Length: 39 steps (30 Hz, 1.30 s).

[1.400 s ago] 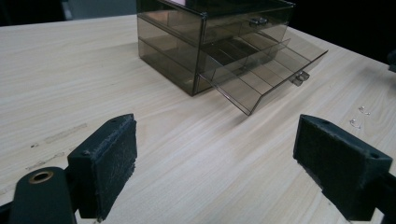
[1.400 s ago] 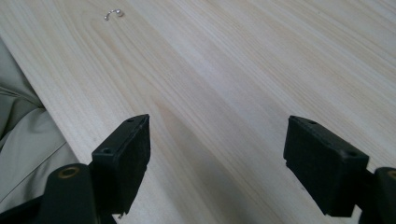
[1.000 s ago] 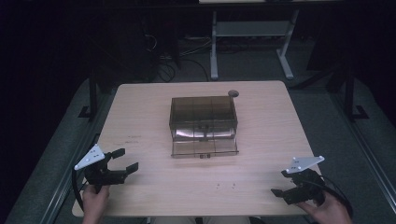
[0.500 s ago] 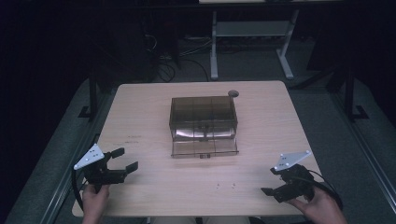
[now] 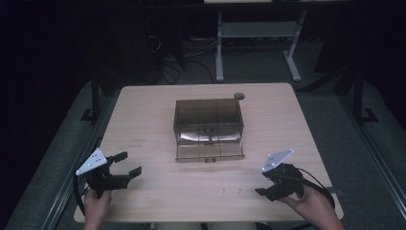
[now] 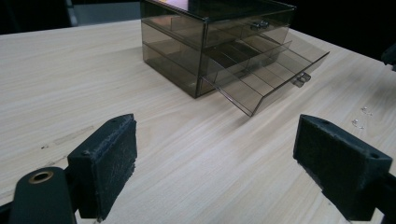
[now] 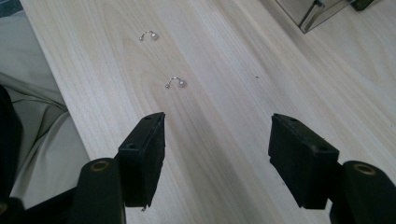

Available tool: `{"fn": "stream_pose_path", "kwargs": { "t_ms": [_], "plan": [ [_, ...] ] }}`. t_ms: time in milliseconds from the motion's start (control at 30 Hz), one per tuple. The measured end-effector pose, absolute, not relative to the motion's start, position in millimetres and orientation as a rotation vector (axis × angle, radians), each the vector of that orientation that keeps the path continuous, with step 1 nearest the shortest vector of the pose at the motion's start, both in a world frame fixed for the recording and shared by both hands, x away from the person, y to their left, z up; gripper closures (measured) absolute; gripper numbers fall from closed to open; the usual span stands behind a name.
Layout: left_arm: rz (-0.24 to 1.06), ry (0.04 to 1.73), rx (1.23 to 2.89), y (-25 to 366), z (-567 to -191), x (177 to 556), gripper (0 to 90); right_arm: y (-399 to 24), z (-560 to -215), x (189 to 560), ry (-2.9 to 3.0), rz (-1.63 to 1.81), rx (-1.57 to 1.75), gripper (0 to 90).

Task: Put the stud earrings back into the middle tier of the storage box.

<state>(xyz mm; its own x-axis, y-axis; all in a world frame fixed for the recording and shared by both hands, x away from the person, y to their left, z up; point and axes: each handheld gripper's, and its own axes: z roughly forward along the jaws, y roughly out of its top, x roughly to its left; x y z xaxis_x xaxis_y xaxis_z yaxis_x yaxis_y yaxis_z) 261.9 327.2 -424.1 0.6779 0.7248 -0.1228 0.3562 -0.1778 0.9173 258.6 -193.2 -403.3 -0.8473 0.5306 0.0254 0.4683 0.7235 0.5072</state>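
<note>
A smoked clear drawer box [image 5: 208, 115] stands mid-table, its lower drawer [image 5: 209, 151] pulled out toward me. Two small silver earrings [image 5: 224, 190] [image 5: 239, 190] lie on the wood near the front edge. My right gripper [image 5: 262, 183] hovers just right of them, pointing left. In the right gripper view the right gripper [image 7: 217, 126] is open with bare table between its pads, and the nearer earring [image 7: 176, 82] lies just ahead of the left pad. Its jaws have just been closing with nothing between them. My left gripper [image 5: 128, 163] rests open at the front left, facing the box [image 6: 196, 42].
A small dark round object [image 5: 238, 96] sits at the table's [image 5: 143, 120] far edge behind the box. A metal stand [image 5: 258, 33] is on the floor beyond. The person's trouser leg [image 7: 37, 116] lies past the near table edge.
My right gripper has moved left along the front of the table toward the earrings, and its jaws stand narrower. The left gripper and the box have not moved.
</note>
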Motion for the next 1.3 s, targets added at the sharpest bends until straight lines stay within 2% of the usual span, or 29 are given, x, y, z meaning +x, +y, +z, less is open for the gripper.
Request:
{"fn": "stream_pose_path", "kwargs": {
  "t_ms": [633, 1000, 1033, 1300],
  "plan": [
    [0.419, 0.866, 1.782, 328.0, -424.0, 261.8, 12.9, -150.4, -415.0, 274.8, 2.898, 0.691, 0.737, 44.9],
    [0.419, 0.865, 1.782, 327.9, -423.9, 261.7, 12.9, -132.4, -424.3, 281.0, 2.931, 0.561, 0.736, 55.8],
    [0.421, 0.862, 1.784, 328.1, -423.7, 261.6, 12.9, -129.3, -425.8, 282.5, 2.936, 0.529, 0.739, 58.8],
    [0.424, 0.863, 1.782, 328.7, -423.4, 261.3, 12.9, -117.4, -429.5, 285.3, 2.957, 0.463, 0.762, 64.0]
  ]
}}
